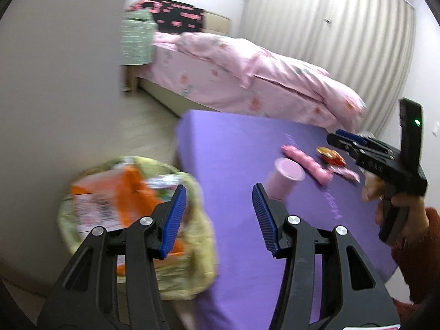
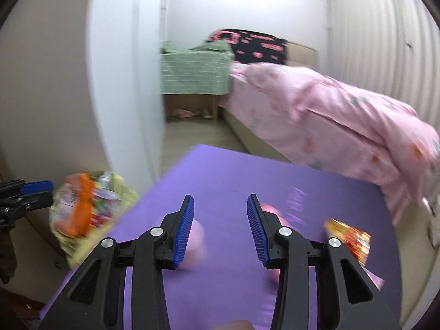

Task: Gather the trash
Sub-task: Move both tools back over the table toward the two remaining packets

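A trash bin (image 1: 137, 209) lined with a yellow-green bag and holding orange and white wrappers stands left of a purple table (image 1: 236, 148). My left gripper (image 1: 218, 214) is open and empty, over the gap between bin and table. On the table lie a pink cup (image 1: 286, 177), a pink wrapper (image 1: 308, 162) and a red-yellow wrapper (image 1: 330, 155). My right gripper (image 2: 220, 228) is open and empty above the table, with the pink cup (image 2: 196, 243) by its left finger and the red-yellow wrapper (image 2: 349, 238) to its right. The bin (image 2: 88, 211) shows at left.
A bed with a pink quilt (image 1: 247, 74) stands behind the table. A white wall (image 1: 55, 82) runs behind the bin. A green-covered stand (image 2: 195, 68) sits by the bed's head. Curtains (image 1: 343, 33) hang at the right.
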